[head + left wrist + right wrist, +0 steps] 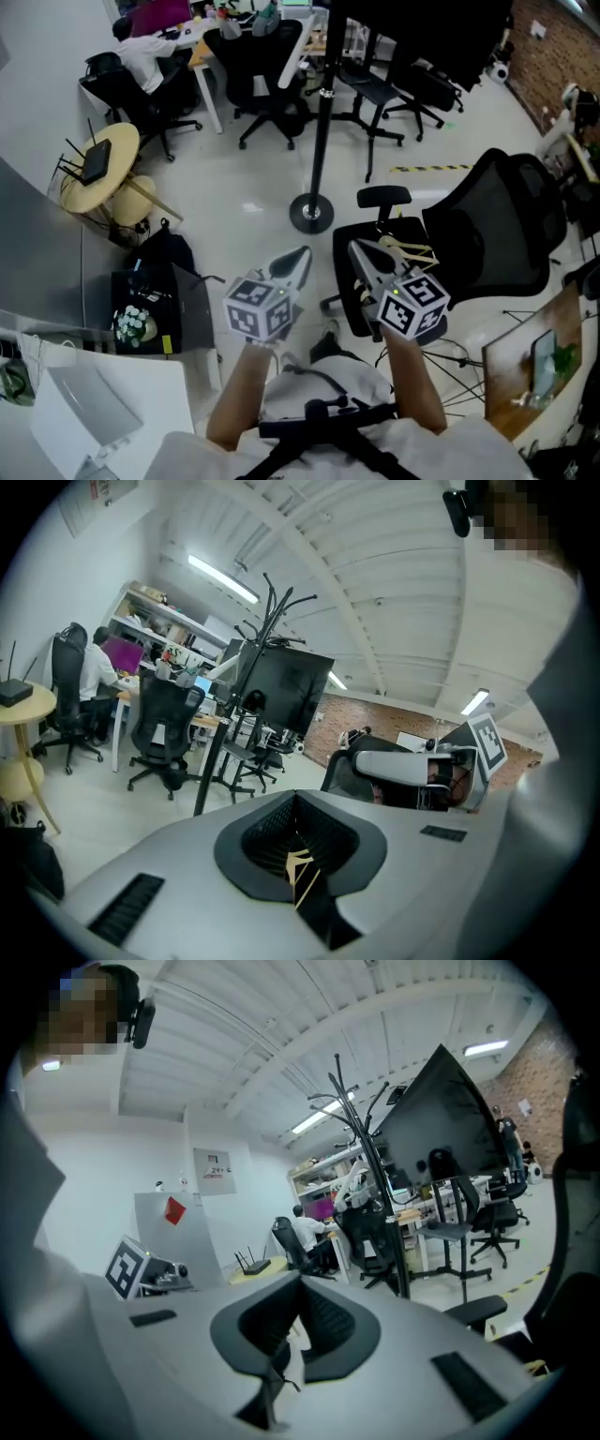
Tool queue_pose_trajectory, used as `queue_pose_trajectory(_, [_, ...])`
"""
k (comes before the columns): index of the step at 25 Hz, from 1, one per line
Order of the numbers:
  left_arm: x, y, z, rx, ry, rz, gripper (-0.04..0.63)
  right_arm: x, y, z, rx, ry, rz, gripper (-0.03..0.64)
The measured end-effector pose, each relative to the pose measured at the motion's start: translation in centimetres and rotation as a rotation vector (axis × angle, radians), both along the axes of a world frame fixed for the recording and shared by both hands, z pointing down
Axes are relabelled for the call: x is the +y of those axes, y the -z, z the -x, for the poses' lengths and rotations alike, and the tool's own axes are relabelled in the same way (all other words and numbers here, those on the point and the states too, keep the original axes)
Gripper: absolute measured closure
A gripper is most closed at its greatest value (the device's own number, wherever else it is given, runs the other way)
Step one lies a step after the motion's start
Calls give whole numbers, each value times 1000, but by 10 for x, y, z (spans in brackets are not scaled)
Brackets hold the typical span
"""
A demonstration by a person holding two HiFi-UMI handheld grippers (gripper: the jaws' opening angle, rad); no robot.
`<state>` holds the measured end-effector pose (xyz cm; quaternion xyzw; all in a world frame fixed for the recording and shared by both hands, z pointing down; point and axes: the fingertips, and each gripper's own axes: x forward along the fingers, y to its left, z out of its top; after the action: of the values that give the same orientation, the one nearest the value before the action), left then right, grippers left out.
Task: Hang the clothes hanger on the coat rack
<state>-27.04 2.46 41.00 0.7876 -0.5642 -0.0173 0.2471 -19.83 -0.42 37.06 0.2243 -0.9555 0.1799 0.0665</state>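
Clothes hanger (409,251), pale wood, against my fingers: no jaw is on it. It lies on the seat of the black mesh office chair (506,220).
Left gripper (298,261): jaws pressed together with nothing between them, in its own view as well. It is level with the other gripper, at its 9 o'clock.
Right gripper (361,253): jaws look closed and empty too. In the head view the hanger sits just beside the tip, at about 3 o'clock; I cannot tell whether they touch.
Coat rack (322,122), black metal pole on a round base: it stands on the floor at about 12 o'clock from both tips and apart from the chair. Its branching hooks show in both gripper views.
Done so far: as I judge it, nothing. The hanger is neither picked up nor on the rack.
Left to do: open my right jaws, grip the hanger, lift it off the seat, carry it to the rack and drop its hook over a branch.
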Motion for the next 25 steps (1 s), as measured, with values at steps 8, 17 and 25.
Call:
queue_pose_trajectory(8, [27, -2, -9, 34, -32, -9, 594, 37, -13, -10, 16, -50, 33, 612])
queue_pose_trajectory(17, [45, 5, -1, 32, -16, -24, 594, 54, -6, 2, 13, -34, 6, 614])
queue_pose_trajectory(25, [44, 6, 7, 47, 1, -23, 594, 50, -2, 4, 14, -37, -6, 614])
